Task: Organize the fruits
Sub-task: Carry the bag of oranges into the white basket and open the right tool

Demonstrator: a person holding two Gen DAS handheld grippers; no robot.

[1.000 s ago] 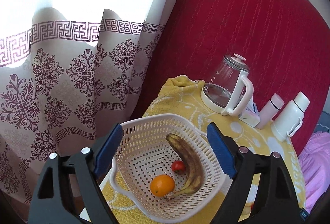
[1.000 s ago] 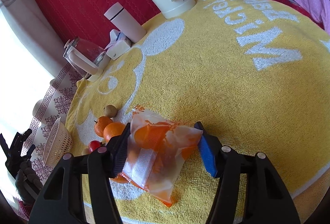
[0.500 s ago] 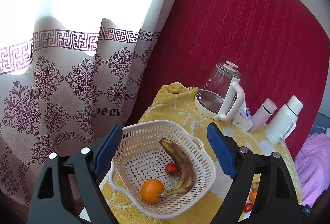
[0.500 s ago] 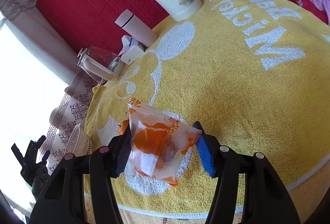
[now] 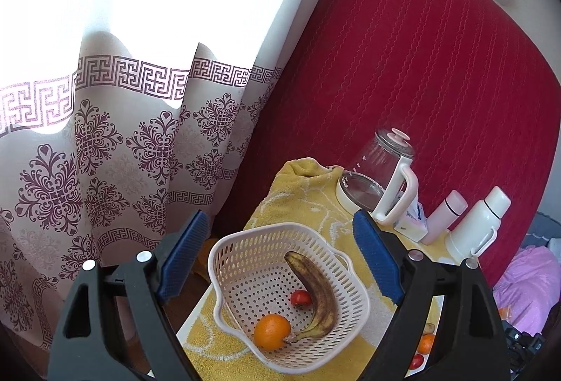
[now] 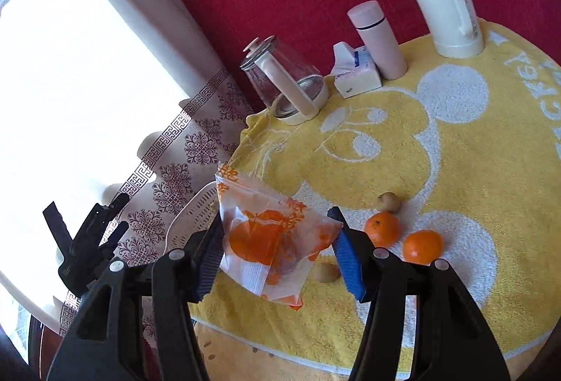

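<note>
Between the right tool's (image 6: 278, 249) pads hangs the gripped bag of fruit (image 6: 270, 240); left tool (image 5: 280, 256) gapes empty.

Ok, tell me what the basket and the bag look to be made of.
Basket: looks like moulded plastic, matt off-white, its walls and floor full of punched slots. Bag: thin clear plastic film with orange print, creased, contents showing through; held in the right gripper.
</note>
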